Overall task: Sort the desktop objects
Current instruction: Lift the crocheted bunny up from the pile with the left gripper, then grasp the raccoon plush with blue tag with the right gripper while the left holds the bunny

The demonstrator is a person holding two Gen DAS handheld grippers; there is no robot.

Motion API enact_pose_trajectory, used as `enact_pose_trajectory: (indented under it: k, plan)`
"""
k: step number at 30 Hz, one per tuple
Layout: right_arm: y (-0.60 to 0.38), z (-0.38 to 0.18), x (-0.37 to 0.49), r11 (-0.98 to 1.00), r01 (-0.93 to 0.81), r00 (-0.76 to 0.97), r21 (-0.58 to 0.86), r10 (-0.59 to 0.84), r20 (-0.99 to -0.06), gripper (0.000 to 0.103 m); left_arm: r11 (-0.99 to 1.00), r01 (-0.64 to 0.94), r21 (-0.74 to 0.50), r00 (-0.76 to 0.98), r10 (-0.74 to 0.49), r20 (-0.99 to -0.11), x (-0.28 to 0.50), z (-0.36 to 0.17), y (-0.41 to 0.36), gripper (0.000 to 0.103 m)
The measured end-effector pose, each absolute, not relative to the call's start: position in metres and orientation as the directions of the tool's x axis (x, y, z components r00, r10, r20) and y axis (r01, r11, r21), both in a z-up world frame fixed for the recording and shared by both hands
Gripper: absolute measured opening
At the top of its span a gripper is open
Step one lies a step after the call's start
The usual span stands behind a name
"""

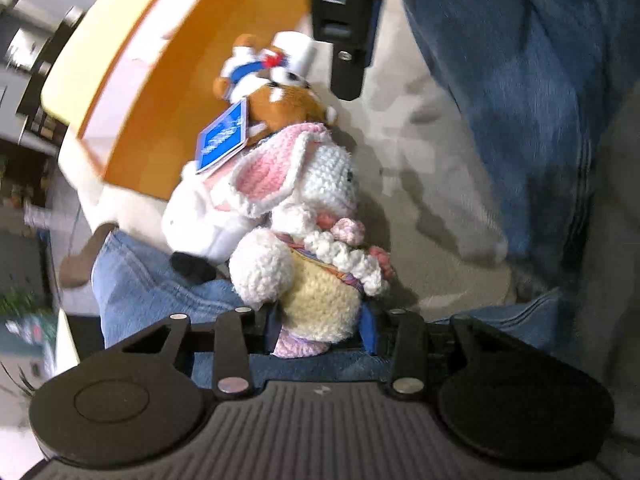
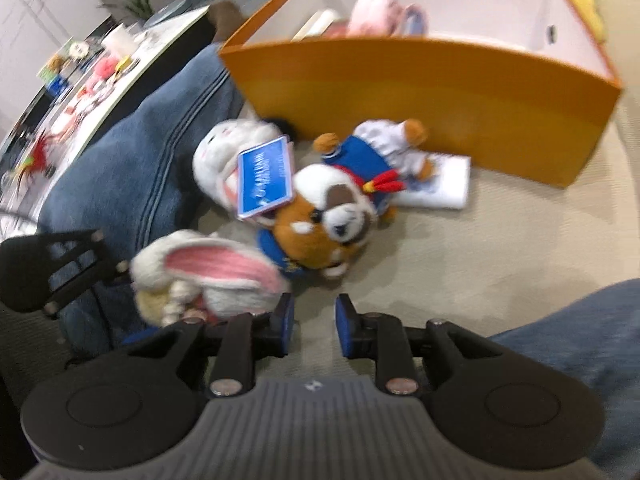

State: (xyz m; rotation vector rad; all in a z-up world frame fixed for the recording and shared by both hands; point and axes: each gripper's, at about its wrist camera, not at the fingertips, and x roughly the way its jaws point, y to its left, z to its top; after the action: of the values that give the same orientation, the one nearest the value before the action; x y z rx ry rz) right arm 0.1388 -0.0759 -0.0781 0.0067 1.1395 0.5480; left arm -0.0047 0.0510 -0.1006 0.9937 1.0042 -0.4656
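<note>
Between my left gripper's (image 1: pixel 320 330) jaws sits the crochet bunny (image 1: pixel 308 248), pinched low on its cream body w/ the blue pads pressing both sides; jaws about half closed, holding it. Its long axis runs straight away from me along the fingers, head and pink-lined ear farthest out, pink feet down by the pads. In the right wrist view the same bunny (image 2: pixel 208 276) hangs off to the left, beside the right jaws, not touching them as far as I can tell.

My right gripper (image 2: pixel 314 324) has a narrow gap btwn its blue pads and nothing in it; only beige floor shows through. Red panda plush (image 2: pixel 324 220) lies just ahead of those jaws on the floor, face up, head nearest me, body angling away toward the orange box (image 2: pixel 420 92). So the right hand is nearer the panda. A white plush (image 2: pixel 224 152) w/ a blue tag (image 2: pixel 266 176) lies to its left, touching it, against the person's jeans leg (image 2: pixel 132 152).

Box stands open beyond the panda, pink things already inside. Judging by that, the bunny goes up and over the near orange wall next.
</note>
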Motion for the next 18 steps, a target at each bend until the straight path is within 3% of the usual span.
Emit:
enact_pose_trajectory:
  k: [7, 12, 18]
  plan:
    - [-0.09, -0.072, 0.154, 0.879, -0.307, 0.316, 0.364, 0.455, -0.833, 0.031, 0.733, 0.582, 0.352, 0.491, 0.028, -0.871, 0.004, -0.056, 0.069, 0.043]
    - [-0.088, -0.067, 0.162, 0.885, -0.304, 0.325, 0.352, 0.444, -0.835, 0.031, 0.826, 0.461, 0.324, 0.577, -0.002, -0.816, 0.018, -0.028, 0.085, 0.043]
    - [-0.09, -0.066, 0.179, 0.889, -0.267, 0.324, 0.373, 0.447, -0.834, 0.032, 0.941, 0.33, 0.079, 0.585, -0.138, -0.799, 0.054, -0.022, 0.102, 0.043]
